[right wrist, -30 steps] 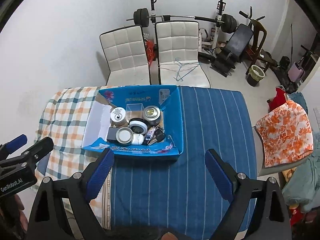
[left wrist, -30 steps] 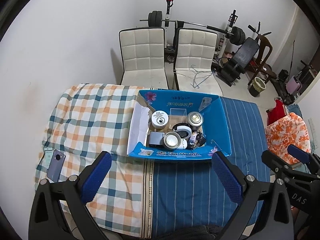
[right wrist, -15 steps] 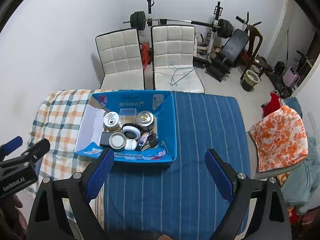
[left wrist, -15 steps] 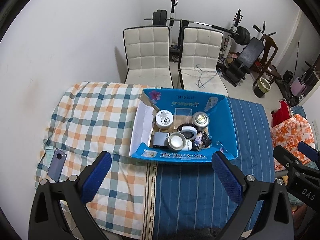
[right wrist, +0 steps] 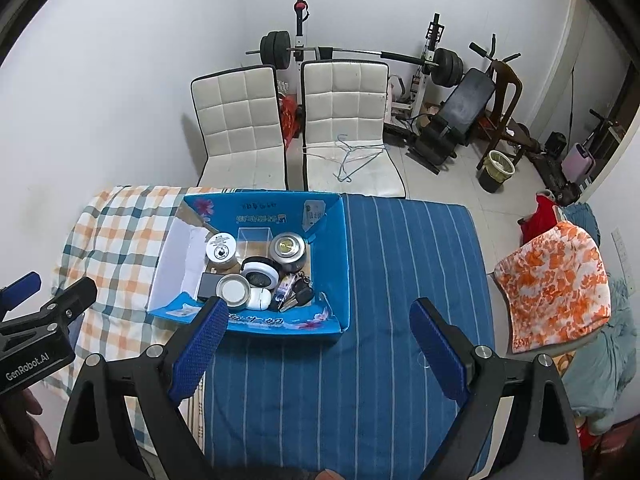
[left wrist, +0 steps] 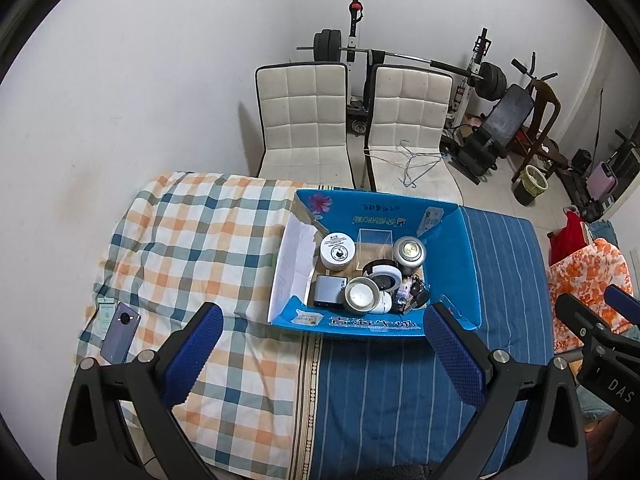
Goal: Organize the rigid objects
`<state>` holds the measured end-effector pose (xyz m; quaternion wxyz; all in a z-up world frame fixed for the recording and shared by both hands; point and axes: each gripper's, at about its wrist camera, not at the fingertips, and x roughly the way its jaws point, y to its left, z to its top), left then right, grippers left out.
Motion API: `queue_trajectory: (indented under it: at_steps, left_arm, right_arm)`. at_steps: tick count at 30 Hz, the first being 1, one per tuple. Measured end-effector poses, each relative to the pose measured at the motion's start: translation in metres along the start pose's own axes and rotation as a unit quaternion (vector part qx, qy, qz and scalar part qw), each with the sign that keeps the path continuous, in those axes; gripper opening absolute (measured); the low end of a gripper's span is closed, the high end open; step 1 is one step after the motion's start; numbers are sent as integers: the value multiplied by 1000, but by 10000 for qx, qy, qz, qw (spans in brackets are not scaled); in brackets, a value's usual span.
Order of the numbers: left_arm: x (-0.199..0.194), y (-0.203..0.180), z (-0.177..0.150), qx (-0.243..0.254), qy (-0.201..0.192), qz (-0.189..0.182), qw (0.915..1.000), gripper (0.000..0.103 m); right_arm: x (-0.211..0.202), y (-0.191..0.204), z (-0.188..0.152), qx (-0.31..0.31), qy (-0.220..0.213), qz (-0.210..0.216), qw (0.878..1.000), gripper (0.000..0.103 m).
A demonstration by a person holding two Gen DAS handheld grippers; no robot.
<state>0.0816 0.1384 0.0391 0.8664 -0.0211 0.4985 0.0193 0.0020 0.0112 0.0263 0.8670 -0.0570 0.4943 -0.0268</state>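
Blue cardboard box (left wrist: 460,248) holds the tins, jars and keys (right wrist: 298,294) together as both cameras pull higher and back. Left gripper (left wrist: 320,354) and right gripper (right wrist: 320,346) hang open and empty; a phone (left wrist: 120,332) lies outside.

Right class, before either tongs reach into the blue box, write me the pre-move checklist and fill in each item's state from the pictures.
1. Left tongs open and empty: ok.
2. Right tongs open and empty: ok.
3. Blue box open-topped, contents visible: ok.
4. Items in box separated for a clean grasp: not ok; the white-lidded jar stands fairly free, but the keys and tins are crowded together.
5. Phone lies outside the box on the checked cloth: ok.
6. Sorting destination identified: cannot tell.
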Motion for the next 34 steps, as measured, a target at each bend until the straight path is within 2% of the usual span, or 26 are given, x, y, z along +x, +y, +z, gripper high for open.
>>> queue_trajectory:
  at_steps: [34]
  left_arm:
    - [-5,4,3,24,-121,44,9999,103]
  right_arm:
    - [0,4,-5,54,-59,-72,9999,94]
